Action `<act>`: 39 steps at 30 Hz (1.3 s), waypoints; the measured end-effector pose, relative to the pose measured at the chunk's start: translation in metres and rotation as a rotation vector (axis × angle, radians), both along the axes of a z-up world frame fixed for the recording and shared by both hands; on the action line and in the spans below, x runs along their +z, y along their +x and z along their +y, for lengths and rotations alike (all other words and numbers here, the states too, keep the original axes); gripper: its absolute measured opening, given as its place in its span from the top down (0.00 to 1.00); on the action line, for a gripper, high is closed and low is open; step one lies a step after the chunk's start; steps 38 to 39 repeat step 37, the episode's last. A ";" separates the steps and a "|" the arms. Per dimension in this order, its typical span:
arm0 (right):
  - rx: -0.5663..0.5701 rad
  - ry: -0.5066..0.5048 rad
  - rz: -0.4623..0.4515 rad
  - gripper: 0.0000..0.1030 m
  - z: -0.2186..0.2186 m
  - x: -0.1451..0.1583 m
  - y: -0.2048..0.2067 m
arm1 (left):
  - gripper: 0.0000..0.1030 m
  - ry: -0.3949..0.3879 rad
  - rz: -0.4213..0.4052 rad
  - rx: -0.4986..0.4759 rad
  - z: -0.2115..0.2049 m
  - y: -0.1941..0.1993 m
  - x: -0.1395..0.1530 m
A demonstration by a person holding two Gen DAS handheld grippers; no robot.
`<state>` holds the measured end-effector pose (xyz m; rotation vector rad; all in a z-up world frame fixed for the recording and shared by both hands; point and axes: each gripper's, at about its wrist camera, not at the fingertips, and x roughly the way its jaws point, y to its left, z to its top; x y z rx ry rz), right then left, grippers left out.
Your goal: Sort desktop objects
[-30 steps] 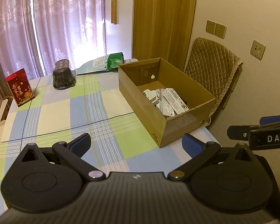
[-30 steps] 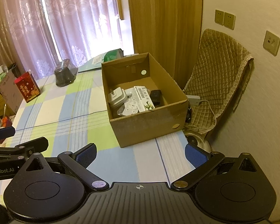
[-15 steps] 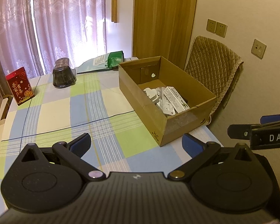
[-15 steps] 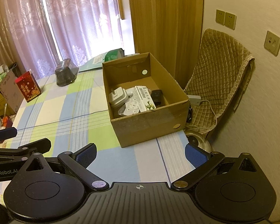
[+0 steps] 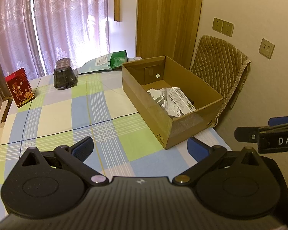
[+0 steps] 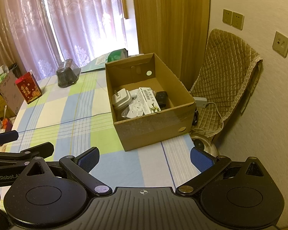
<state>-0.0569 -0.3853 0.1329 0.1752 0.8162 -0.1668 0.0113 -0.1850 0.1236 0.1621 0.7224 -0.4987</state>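
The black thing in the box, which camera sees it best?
The right wrist view. It looks down into the box, so the black thing shows nearly whole, beside the white carton. The left wrist view is lower and off to the side: there only a dark sliver peeks out behind the carton.

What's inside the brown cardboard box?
The brown cardboard box holds a white plug adapter, a white printed carton, a white power strip and a small black object. Anything beneath them, or close behind the near wall, is hidden.
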 end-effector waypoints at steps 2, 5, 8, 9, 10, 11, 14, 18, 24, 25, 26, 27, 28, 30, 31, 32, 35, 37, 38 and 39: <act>0.001 0.001 0.001 0.00 0.000 0.000 0.000 | 0.01 -0.001 0.000 -0.001 0.000 0.000 0.000; 0.002 0.001 0.002 0.00 0.000 0.000 0.000 | 0.01 0.000 -0.002 -0.003 0.000 0.001 0.000; 0.002 0.001 0.002 0.00 0.000 0.000 0.001 | 0.01 0.001 -0.002 -0.004 -0.001 0.001 0.000; 0.002 0.001 0.002 0.00 0.000 0.000 0.001 | 0.01 0.001 -0.002 -0.004 -0.001 0.001 0.000; 0.002 0.001 0.003 0.00 0.000 0.000 0.001 | 0.01 0.002 -0.002 -0.004 -0.001 0.002 0.000; 0.002 0.001 0.003 0.00 0.001 0.000 0.001 | 0.01 0.003 -0.002 -0.005 -0.001 0.002 0.000; 0.002 0.001 0.003 0.00 0.001 0.000 0.001 | 0.01 0.003 -0.002 -0.006 -0.002 0.002 0.000; 0.002 0.001 0.004 0.00 0.001 0.000 0.001 | 0.01 0.004 -0.003 -0.010 -0.003 0.002 0.000; 0.003 0.002 0.005 0.00 0.000 0.000 0.001 | 0.01 0.002 0.000 -0.015 -0.004 0.003 0.000; 0.003 0.003 0.005 0.00 0.000 0.000 0.001 | 0.01 0.002 0.000 -0.015 -0.004 0.003 -0.001; 0.003 0.003 0.006 0.00 -0.001 -0.001 0.001 | 0.01 0.002 0.000 -0.016 -0.004 0.003 -0.001; 0.003 0.003 0.006 0.00 -0.001 -0.001 0.001 | 0.01 0.001 0.002 -0.016 -0.004 0.003 -0.001; 0.003 0.004 0.007 0.00 -0.001 -0.002 0.001 | 0.01 0.000 0.003 -0.016 -0.004 0.003 -0.001; 0.003 0.005 0.009 0.00 -0.001 -0.002 0.001 | 0.01 0.001 0.004 -0.016 -0.004 0.003 -0.002; 0.003 0.006 0.009 0.00 -0.002 -0.003 0.001 | 0.01 0.001 0.005 -0.016 -0.004 0.003 -0.002; 0.003 0.007 0.009 0.00 -0.002 -0.003 0.001 | 0.01 0.000 0.006 -0.016 -0.004 0.003 -0.003; 0.001 0.008 0.011 0.00 -0.002 -0.004 0.001 | 0.01 -0.008 -0.004 -0.012 -0.003 0.002 -0.003; 0.000 0.009 0.013 0.00 -0.003 -0.005 0.001 | 0.01 -0.008 -0.006 -0.013 -0.003 0.002 -0.003; 0.000 0.009 0.013 0.00 -0.003 -0.005 0.001 | 0.01 -0.008 -0.006 -0.013 -0.003 0.002 -0.003; 0.000 0.009 0.013 0.00 -0.003 -0.005 0.001 | 0.01 -0.008 -0.006 -0.013 -0.003 0.002 -0.003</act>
